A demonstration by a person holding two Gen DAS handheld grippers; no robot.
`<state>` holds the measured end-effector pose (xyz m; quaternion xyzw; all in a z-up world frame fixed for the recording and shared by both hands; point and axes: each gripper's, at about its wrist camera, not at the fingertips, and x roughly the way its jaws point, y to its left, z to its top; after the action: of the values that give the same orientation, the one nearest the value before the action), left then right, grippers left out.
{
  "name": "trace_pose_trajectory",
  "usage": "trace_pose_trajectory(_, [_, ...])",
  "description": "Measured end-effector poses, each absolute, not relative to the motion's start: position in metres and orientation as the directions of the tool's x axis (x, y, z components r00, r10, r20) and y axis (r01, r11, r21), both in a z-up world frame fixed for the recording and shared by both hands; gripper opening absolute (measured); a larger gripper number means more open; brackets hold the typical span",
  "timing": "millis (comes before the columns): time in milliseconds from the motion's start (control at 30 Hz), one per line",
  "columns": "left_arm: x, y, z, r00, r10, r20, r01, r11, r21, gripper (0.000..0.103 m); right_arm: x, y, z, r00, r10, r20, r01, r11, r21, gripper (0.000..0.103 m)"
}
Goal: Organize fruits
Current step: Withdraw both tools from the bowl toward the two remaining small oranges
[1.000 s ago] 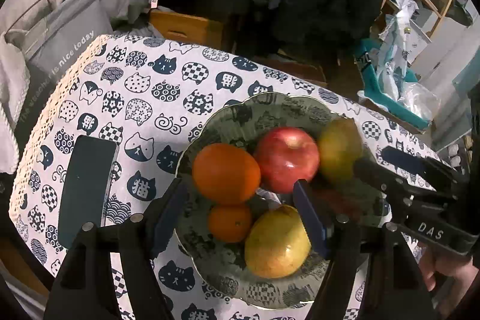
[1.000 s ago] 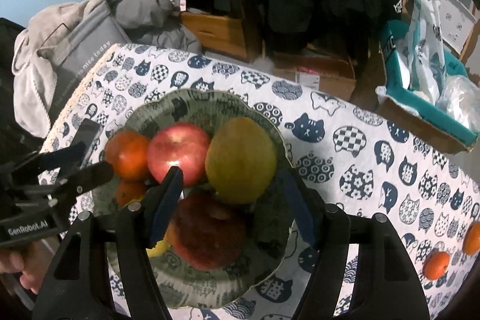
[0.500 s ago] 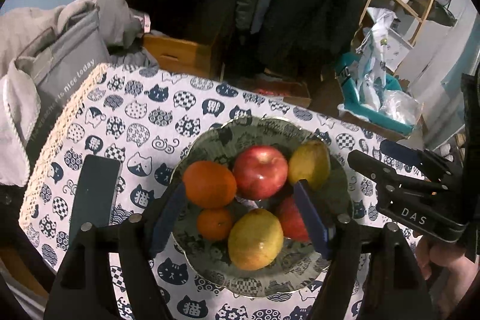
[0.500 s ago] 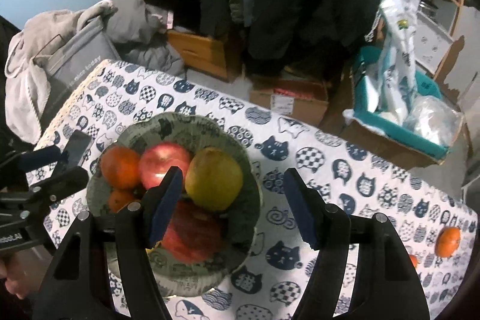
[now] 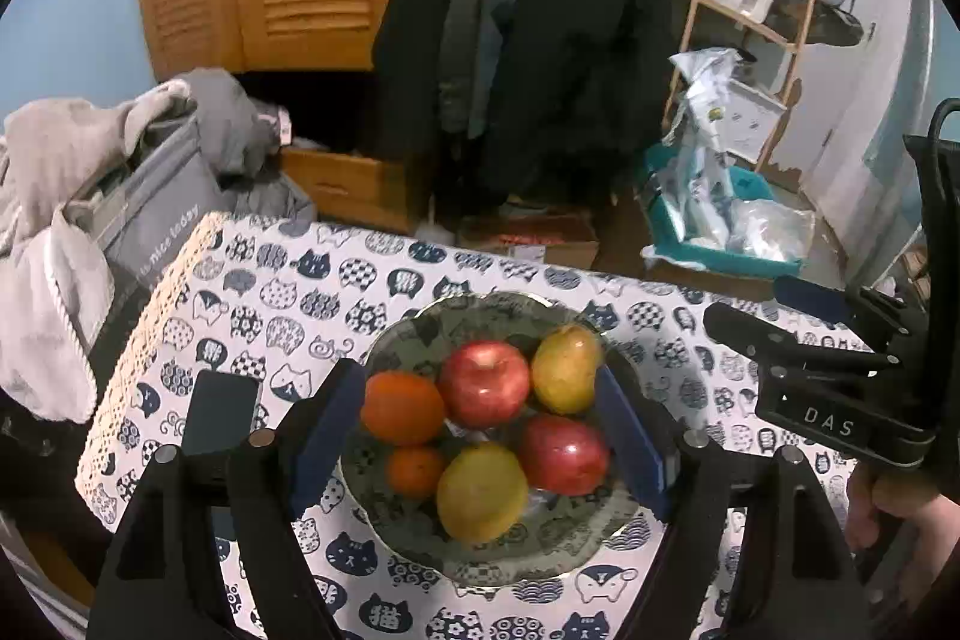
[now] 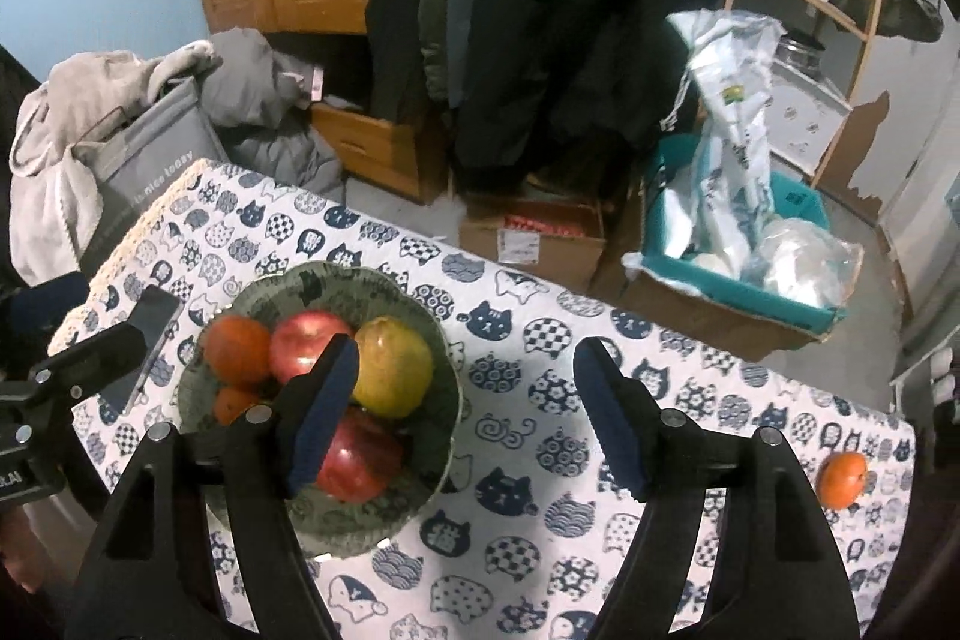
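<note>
Fruit sits heaped in the bowl, both hand-held grippers empty, left apart, right opening; adding the stray orange could topple it.

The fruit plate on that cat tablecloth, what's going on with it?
A person holds a two-finger tool in each hand above the plate, which carries two apples, two pears and two oranges. Neither tool grips anything: the left tool hangs open over the pile, and the right tool is opening with nothing between its jaws. One orange sits alone near the table's far right edge, not yet on the plate.
</note>
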<state>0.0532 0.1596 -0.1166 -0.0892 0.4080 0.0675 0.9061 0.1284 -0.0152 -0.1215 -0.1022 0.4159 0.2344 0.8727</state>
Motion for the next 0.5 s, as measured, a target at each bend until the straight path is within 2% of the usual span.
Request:
trace_pose_trajectory(167, [0.047, 0.148, -0.1, 0.69, 0.051, -0.722, -0.169, 0.981, -0.093, 0.081, 0.114, -0.031, -0.102, 0.574, 0.322, -0.753, -0.49, 0.872, -0.001, 0.078])
trace_pose_trajectory(233, [0.045, 0.143, -0.093, 0.704, 0.052, -0.708, -0.161, 0.983, -0.088, 0.086, 0.109, -0.037, -0.095, 0.583, 0.323, -0.745, -0.487, 0.873, -0.003, 0.079])
trace_pose_trajectory(500, [0.034, 0.121, -0.072, 0.742, 0.039, -0.669, -0.114, 0.991, -0.069, 0.086, 0.089, -0.064, -0.066, 0.623, 0.329, -0.709, -0.475, 0.88, -0.01, 0.082])
